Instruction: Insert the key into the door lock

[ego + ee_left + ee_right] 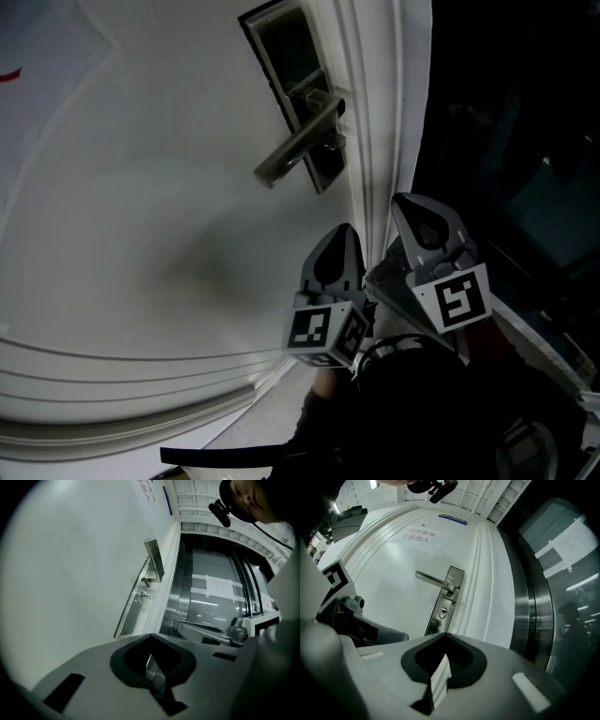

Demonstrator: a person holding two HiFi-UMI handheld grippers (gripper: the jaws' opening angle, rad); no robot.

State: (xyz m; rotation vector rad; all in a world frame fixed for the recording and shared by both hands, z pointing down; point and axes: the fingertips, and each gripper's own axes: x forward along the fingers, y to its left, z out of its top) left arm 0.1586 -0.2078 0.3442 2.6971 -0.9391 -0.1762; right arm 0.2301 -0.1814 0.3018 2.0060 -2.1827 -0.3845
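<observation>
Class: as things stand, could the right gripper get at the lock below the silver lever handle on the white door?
Probably yes. The right gripper faces the round metal lock with open air between; the silver lever handle sits above it, the left gripper off to one side.

White door (141, 206); silver handle (295, 150); grey left claw (339, 246), right claw (422, 217); black-white marker cube (317, 330) on each.

Door log | white door (389, 606) is carrying a metal lock plate (433, 625) near its right edge | lever handle (433, 579) projecting leftward | paper notice (421, 536) hanging near the top edge
</observation>
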